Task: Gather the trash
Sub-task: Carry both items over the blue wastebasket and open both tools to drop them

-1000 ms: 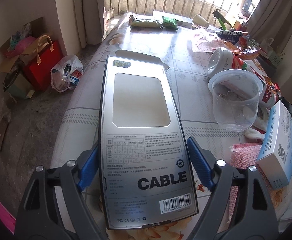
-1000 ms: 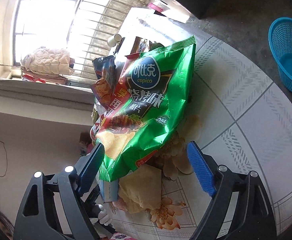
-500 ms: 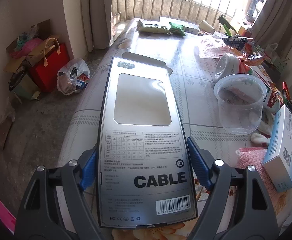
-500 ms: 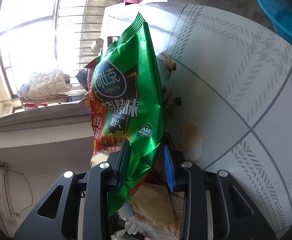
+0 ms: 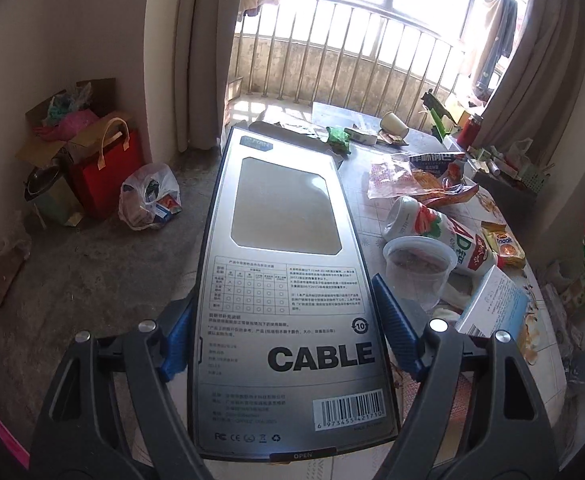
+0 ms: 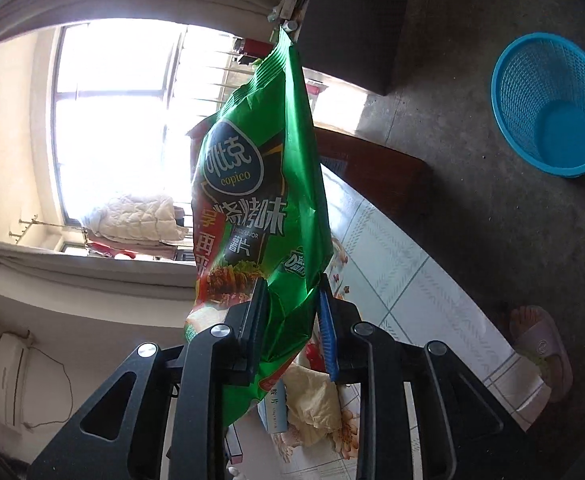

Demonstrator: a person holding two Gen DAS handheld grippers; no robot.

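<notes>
tabletop point(image 5: 376, 216): tiled cloth with loads of junk on it, so plenty left to collect. Both grippers are up above it with something in them.

basket point(image 6: 550, 104): blue mesh one on the floor, well away from the tabletop, looks empty. My guess is that's where the trash goes.

box point(image 5: 288, 292): flat grey "CABLE" carton with a window cut in it, held out level over the tabletop edge and the floor. Looks empty, so probably very light. Stiff along the edges, but the big faces will likely dent, and that glossy print could be slick. Holding it by the two long edges near the barcode end seems right; the far end sticks out a long way, so I'd swing it slowly.

chip bag point(image 6: 260, 216): green foil, hanging in the air clear of the tabletop, top seam pointing up and away. Floppy, crinkly and slippery, weighs next to nothing I reckon. A pinch on a bunched fold near the bottom end works better than on a flat smooth bit.

left gripper point(image 5: 288, 322): clamped on the box, one blue pad on each long edge.

right gripper point(image 6: 290, 322): squeezed tight on the chip bag's lower end, foil crumpled between the pads.
</notes>
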